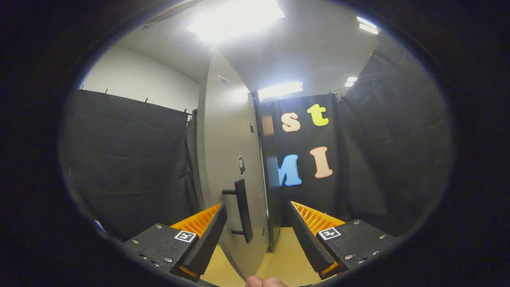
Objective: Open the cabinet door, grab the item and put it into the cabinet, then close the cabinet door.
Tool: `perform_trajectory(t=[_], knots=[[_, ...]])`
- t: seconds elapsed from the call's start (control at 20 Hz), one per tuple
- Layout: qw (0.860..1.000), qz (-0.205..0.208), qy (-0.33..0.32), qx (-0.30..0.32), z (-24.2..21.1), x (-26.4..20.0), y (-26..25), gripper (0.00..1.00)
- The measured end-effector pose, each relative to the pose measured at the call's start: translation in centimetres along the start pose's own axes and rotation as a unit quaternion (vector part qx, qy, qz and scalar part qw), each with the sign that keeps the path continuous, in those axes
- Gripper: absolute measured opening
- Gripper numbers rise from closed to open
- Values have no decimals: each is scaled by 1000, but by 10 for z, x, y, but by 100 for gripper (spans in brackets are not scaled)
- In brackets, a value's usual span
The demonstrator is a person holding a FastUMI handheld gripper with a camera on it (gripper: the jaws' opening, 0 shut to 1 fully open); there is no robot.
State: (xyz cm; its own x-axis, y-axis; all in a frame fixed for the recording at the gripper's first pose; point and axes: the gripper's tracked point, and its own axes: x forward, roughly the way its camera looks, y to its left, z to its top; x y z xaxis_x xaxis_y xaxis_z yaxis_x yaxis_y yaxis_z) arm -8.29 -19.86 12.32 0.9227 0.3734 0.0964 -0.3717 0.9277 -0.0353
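At our nine o'clock hangs the black booth curtain (127,159), and moving rightward we meet the left finger (207,235) of our gripper (257,235), its orange-backed pad angled inward. Just ahead, at twelve o'clock between the two fingers, stands the grey cabinet door (223,159), seen nearly edge-on and swung out toward us, with its black bar handle (243,209) sitting in the gap. The claw is spread wide and grips nothing; neither pad touches the handle. At six o'clock a fingertip (265,282) of the person holding the rig peeks in above the pale wooden floor (287,255). We judge the door already open or partway there, so the first step looks close to done. The item to be stowed we cannot place from here; fetching it, setting it inside and shutting the door all remain.
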Motion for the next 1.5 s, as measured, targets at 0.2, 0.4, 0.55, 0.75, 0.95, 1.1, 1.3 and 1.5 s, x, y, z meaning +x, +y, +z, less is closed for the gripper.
perform_trajectory(t=[0.2, 0.4, 0.55, 0.75, 0.95, 1.1, 1.3, 1.5], knots=[[997, 65, -8, -31, 14, -6, 54, 95], [990, 137, -18, -24, 13, 0, 116, 95], [983, 181, 2, -17, -3, 15, 159, 95], [979, 201, 4, -13, -45, 50, 213, 95], [986, 166, -12, -14, -106, 75, 258, 95], [988, 154, -6, -20, -163, 92, 307, 95], [992, 115, 40, 27, -263, 118, 355, 95], [995, 57, 86, 19, -372, 150, 374, 95]])
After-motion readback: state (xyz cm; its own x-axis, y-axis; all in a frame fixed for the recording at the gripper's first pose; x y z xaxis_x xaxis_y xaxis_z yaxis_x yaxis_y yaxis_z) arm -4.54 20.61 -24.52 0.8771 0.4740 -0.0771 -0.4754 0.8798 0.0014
